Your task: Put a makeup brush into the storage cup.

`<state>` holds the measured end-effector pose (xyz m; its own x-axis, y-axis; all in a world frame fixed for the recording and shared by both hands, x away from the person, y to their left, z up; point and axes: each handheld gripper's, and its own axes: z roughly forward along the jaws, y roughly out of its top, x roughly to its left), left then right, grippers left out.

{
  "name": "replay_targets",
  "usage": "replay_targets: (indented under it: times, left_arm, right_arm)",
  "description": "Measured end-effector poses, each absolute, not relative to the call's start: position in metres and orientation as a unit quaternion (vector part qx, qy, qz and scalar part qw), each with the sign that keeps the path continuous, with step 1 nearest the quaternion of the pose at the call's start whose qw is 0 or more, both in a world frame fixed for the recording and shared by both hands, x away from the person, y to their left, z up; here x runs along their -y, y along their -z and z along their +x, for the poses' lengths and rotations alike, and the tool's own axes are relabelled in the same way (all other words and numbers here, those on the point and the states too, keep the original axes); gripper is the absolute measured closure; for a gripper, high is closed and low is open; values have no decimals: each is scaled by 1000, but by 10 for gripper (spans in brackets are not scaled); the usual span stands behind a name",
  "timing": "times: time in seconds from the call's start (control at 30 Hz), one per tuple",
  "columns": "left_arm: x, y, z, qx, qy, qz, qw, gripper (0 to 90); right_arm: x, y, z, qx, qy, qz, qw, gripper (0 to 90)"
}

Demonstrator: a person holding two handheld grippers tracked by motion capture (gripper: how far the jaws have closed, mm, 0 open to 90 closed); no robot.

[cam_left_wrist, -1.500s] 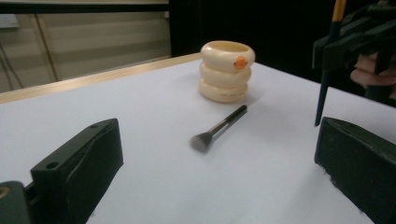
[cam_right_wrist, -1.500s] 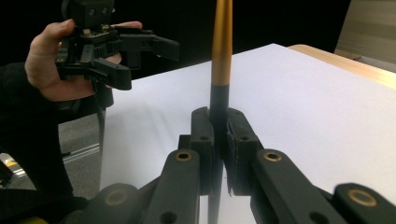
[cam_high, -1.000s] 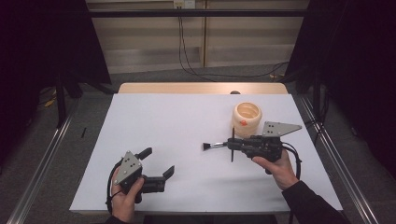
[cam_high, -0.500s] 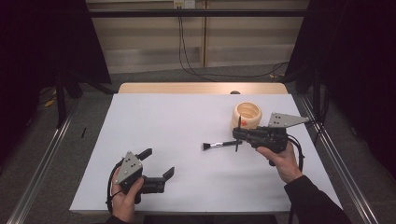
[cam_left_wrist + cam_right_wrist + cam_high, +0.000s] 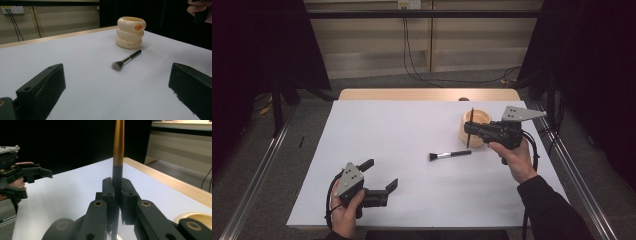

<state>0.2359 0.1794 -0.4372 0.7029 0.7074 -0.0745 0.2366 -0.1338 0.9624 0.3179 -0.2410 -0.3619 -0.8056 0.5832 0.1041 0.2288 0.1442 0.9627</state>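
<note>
brush (image 5: 451, 155) on table (image 5: 402, 130), left of holder (image 5: 474, 129)

**Left claw spread low, right claw clamped and raised**

Left claw (image 5: 382, 175): held at about 7 o'clock of the table, gripped from behind by the left hand (image 5: 344, 212), jaws wide apart and aimed toward 2 o'clock. Right claw (image 5: 469, 129): held at about 3 o'clock in the right hand (image 5: 514, 157), forearm and dark sleeve entering from 5 o'clock, jaws pressed together on a thin upright handle (image 5: 118, 147), pointing toward 9 o'clock, grey plate on top.
</note>
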Motion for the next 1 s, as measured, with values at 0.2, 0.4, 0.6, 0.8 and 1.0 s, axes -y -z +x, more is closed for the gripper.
replay_targets:
  times: [0.2,0.4,0.6,0.8,1.0]
  left_arm:
    - [-180,437,236,-324,-203,725,573,10]
    - [-180,438,237,-319,-201,726,574,10]
    - [-180,438,237,-320,-200,725,576,10]
    - [-177,437,236,-317,-200,729,572,12]
    - [-178,438,236,-322,-199,727,573,12]
  right_arm:
    - [250,352,329,-734,-595,284,164,830]
    - [255,347,344,-735,-583,298,175,830]
    - [262,348,360,-731,-574,320,182,830]
    - [264,353,369,-730,-568,332,187,830]
    - [265,355,380,-730,-556,345,196,830]
